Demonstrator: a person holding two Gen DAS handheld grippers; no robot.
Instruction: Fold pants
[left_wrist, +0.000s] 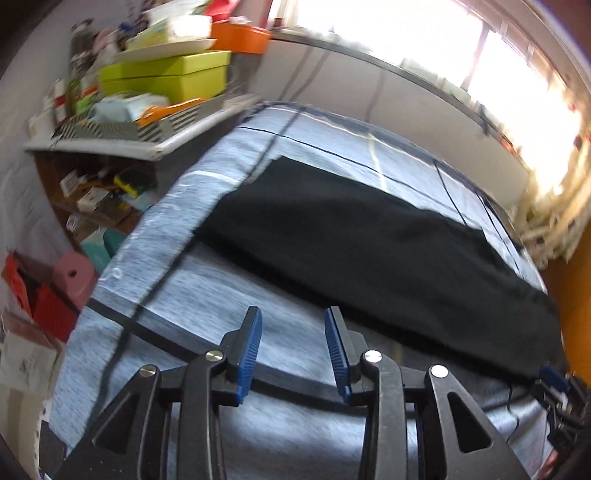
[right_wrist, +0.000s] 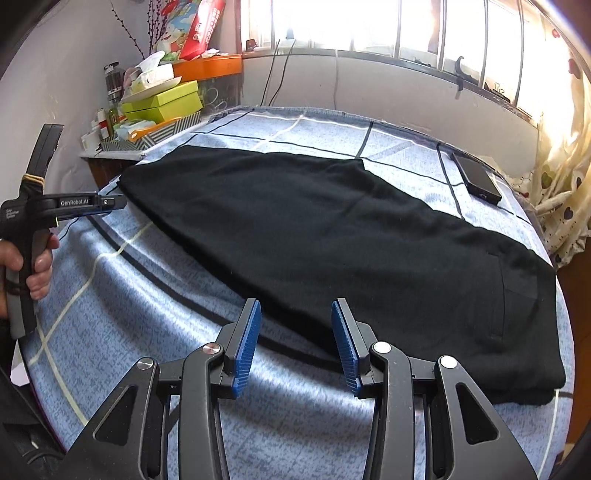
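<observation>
Black pants (right_wrist: 332, 236) lie flat on a blue checked bed cover (right_wrist: 129, 302), folded lengthwise, running from the far left to the near right; they also show in the left wrist view (left_wrist: 369, 243). My right gripper (right_wrist: 295, 339) is open and empty, just short of the pants' near edge. My left gripper (left_wrist: 293, 350) is open and empty, over the cover beside the pants' near edge. The left gripper's body (right_wrist: 33, 221), held in a hand, shows at the left of the right wrist view. The right gripper (left_wrist: 557, 391) shows at the right edge of the left wrist view.
A dark phone (right_wrist: 476, 177) lies on the bed at the far right. A cluttered shelf with a green box (right_wrist: 162, 101) and an orange box (right_wrist: 207, 66) stands at the far left. A barred window (right_wrist: 406, 26) and a curtain (right_wrist: 561, 177) are behind.
</observation>
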